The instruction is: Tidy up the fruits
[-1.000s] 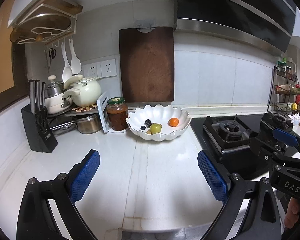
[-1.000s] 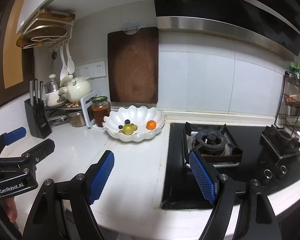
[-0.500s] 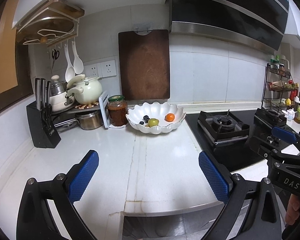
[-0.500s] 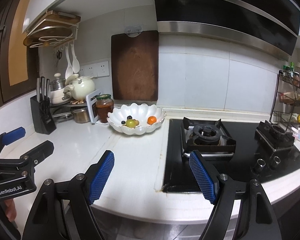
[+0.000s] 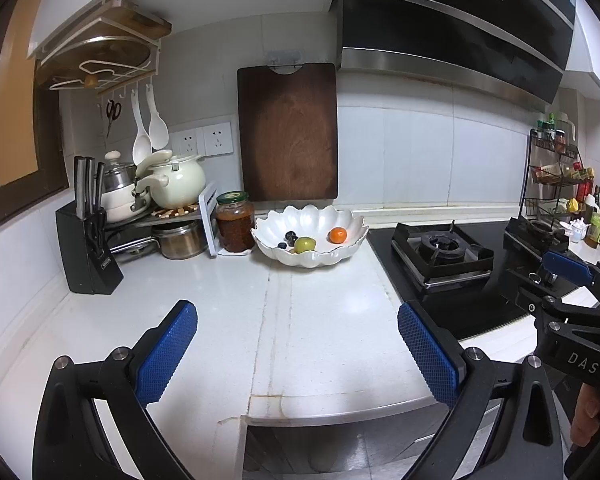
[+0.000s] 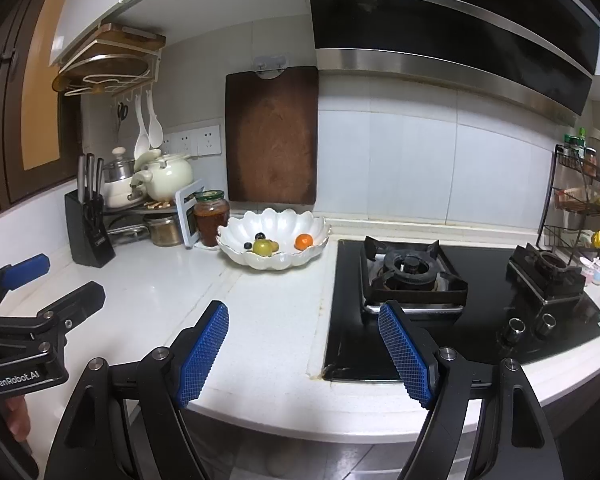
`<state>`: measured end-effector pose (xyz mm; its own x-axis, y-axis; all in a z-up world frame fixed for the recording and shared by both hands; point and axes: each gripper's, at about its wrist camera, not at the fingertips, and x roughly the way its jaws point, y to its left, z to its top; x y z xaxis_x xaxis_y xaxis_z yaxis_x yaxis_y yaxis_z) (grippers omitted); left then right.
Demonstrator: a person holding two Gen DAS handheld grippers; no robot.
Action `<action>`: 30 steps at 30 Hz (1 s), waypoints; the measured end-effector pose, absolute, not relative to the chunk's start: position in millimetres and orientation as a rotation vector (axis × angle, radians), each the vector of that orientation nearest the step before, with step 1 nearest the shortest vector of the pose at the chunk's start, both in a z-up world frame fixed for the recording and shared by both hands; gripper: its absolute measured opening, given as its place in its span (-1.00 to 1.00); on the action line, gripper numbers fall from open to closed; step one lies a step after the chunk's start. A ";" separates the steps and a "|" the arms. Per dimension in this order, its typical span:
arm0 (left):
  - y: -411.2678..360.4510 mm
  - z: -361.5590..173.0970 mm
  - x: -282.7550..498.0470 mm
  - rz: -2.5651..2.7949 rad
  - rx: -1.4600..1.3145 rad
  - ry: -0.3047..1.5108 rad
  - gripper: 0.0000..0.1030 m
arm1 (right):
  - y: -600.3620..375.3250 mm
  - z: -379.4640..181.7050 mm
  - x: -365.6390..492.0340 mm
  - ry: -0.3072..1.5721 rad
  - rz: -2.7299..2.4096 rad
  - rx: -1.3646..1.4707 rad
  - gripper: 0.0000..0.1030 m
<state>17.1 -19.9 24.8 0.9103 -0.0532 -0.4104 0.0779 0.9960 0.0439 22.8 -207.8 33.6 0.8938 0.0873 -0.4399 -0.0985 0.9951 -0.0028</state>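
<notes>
The bowl [image 5: 312, 240] holding fruit sits on the counter [image 5: 320, 320] between jar [image 5: 235, 222] and stove [image 5: 444, 256], before the cutting board [image 5: 288, 132]

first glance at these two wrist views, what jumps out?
The white scalloped bowl at the back of the counter, holding an orange fruit, a green one and dark berries. Behind it a dark cutting board leans on the wall. Up front, both grippers, left and right, hang open and empty.
</notes>
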 end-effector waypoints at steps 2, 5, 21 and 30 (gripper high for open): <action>-20.1 24.9 16.5 -0.068 0.060 0.420 0.99 | -208.7 33.6 22.3 0.454 0.096 -0.023 0.53; -20.7 25.5 15.6 -0.068 0.064 0.418 0.99 | -209.6 33.5 22.2 0.456 0.097 -0.021 0.53; -25.3 28.7 12.3 -0.077 0.067 0.413 0.99 | -214.8 33.0 16.8 0.452 0.086 -0.015 0.53; -28.2 29.8 10.8 -0.082 0.071 0.408 0.99 | -217.1 33.5 13.4 0.452 0.080 -0.013 0.53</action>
